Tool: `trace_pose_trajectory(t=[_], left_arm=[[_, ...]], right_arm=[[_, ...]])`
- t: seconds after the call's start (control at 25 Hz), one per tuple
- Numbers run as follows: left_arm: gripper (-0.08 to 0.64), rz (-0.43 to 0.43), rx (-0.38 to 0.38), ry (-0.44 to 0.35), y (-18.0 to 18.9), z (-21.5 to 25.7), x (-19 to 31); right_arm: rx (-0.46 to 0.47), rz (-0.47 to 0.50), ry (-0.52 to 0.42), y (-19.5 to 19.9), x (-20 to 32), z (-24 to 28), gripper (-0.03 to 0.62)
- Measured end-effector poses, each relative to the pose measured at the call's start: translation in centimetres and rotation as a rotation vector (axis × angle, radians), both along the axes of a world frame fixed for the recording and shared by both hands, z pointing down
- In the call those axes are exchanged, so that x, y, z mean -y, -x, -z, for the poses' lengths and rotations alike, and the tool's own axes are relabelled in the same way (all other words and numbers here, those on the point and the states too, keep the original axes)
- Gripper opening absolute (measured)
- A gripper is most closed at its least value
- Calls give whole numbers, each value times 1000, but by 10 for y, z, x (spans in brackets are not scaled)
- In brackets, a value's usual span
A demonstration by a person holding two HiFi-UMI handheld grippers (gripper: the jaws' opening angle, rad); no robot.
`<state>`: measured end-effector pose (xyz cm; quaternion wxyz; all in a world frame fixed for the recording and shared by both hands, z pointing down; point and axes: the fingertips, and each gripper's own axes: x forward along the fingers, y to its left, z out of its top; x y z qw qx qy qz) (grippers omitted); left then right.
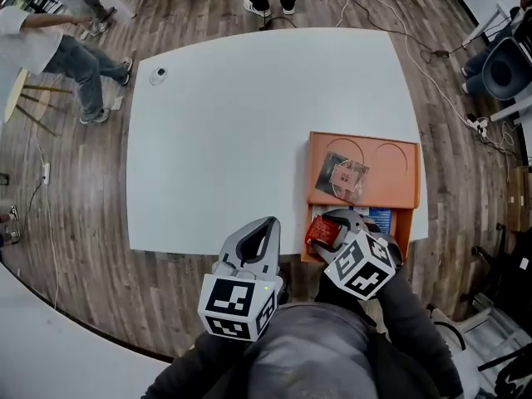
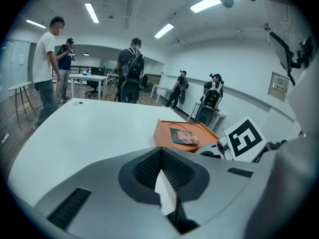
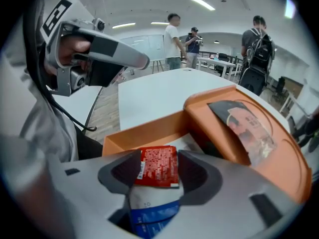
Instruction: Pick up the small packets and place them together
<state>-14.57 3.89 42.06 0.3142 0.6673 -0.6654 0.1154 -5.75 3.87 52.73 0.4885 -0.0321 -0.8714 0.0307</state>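
Observation:
A red packet (image 3: 158, 169) lies between the open jaws of my right gripper (image 3: 158, 156), and the pads stand clear of its edges. It rests in the low open part of an orange box (image 3: 144, 131), over a blue and white packet (image 3: 149, 214). In the head view the right gripper (image 1: 331, 225) hangs over the red packet (image 1: 318, 233) at the table's near right edge. A dark, partly clear packet (image 1: 341, 175) lies on the box's raised orange top (image 1: 399, 191). My left gripper (image 1: 270, 223) is shut and empty, at the table's near edge left of the box.
A white table (image 1: 249, 140) carries a small round object (image 1: 159, 75) at its far left corner. People stand beyond the far edge and at the left. Cables run across the wooden floor, and a chair (image 1: 503, 69) stands at the right.

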Motion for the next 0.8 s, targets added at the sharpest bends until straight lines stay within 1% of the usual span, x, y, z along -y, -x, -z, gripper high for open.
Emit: trace_pose_trajectory(t=[0.08, 0.24, 0.28, 0.36, 0.4, 0.64, 0.8], left_arm=[[-3, 11, -3, 6, 5, -3, 0], [-3, 13, -6, 2, 7, -4, 2], [-3, 12, -6, 0, 7, -3, 3], [-3, 9, -5, -1, 8, -3, 5], [-3, 8, -4, -2, 8, -2, 5], [-3, 3, 7, -16, 1, 10, 5], [-3, -4, 29, -55, -5, 24, 7]], right_arm=[[-14, 3, -19, 1, 2, -1, 214], [-14, -21, -38, 0, 7, -1, 182], [-9, -35, -46, 0, 9, -1, 131], [4, -57, -62, 3, 13, 0, 80], [8, -61, -68, 4, 14, 1, 44], [28, -55, -90, 1, 10, 18, 31], [83, -66, -123, 2, 12, 44, 31]])
